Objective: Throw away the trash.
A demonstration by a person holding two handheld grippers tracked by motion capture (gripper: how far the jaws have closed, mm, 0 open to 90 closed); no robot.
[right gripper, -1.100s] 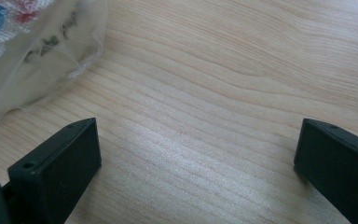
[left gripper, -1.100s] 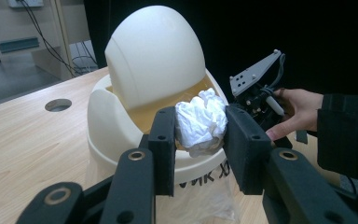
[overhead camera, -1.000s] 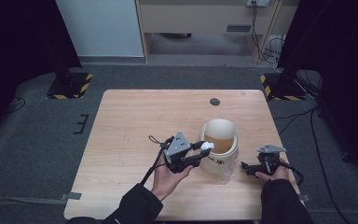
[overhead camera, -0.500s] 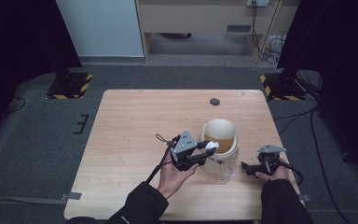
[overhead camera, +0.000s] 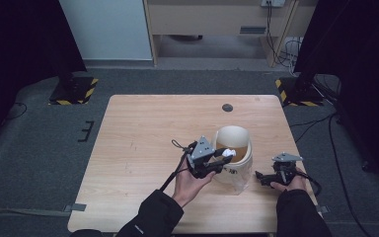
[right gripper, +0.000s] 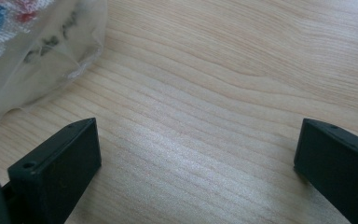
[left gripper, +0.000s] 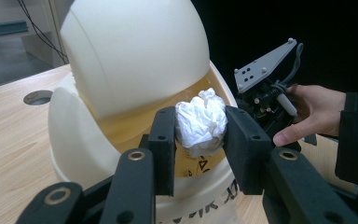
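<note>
**Paper wad held at the bin's mouth**

We see our left claw [left gripper: 199, 140] pinching a crumpled white paper wad [left gripper: 201, 121] at the cream bin [overhead camera: 233, 157] opening, its lid tipped back. Our right claw [overhead camera: 259, 177] rests spread on the tabletop [overhead camera: 143, 128] beside it.

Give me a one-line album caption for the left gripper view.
Left gripper pinches a crumpled white paper wad at the opening of a cream swing-lid bin.
</note>
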